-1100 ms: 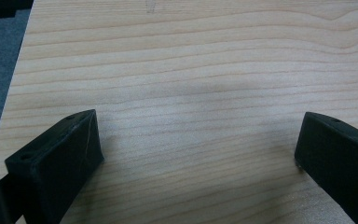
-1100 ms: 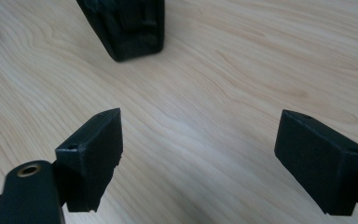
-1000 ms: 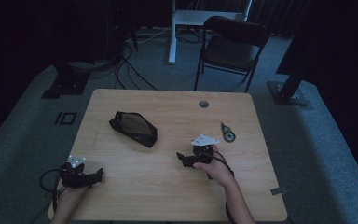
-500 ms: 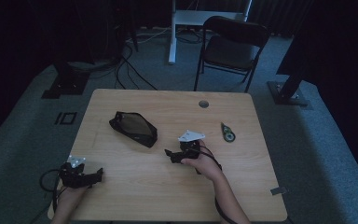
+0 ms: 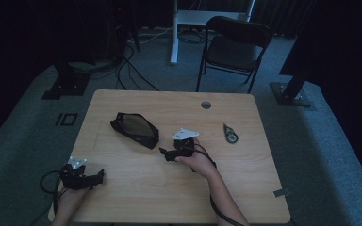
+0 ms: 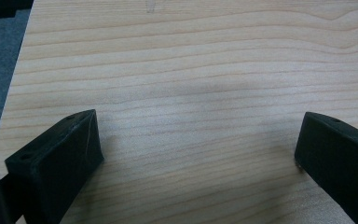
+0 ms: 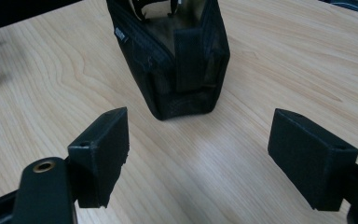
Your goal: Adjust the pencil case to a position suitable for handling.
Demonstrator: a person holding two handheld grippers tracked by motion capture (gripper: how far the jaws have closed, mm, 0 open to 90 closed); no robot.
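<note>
A black mesh pouch (image 5: pixel 135 129) lies on the wooden table (image 5: pixel 245 188), left of centre. In the right gripper view the pouch (image 7: pixel 175 56) stands just ahead of the jaws, its near end with a black strap facing me. My right gripper (image 5: pixel 164 153) sits at the table's middle, pointing left toward the pouch, open with nothing between its jaws (image 7: pixel 198 154). Near the front left corner my left gripper (image 5: pixel 99 175) rests low over bare wood, open and empty (image 6: pixel 196 154).
A small green and black tool (image 5: pixel 229 133) lies right of the right hand. A round grommet (image 5: pixel 206 104) is set in the table's far edge. A black folding chair (image 5: pixel 233 47) and stand bases sit on the grey carpet beyond.
My right gripper has moved left across the table, closing in on the pouch's near end. The left gripper has stayed put.
</note>
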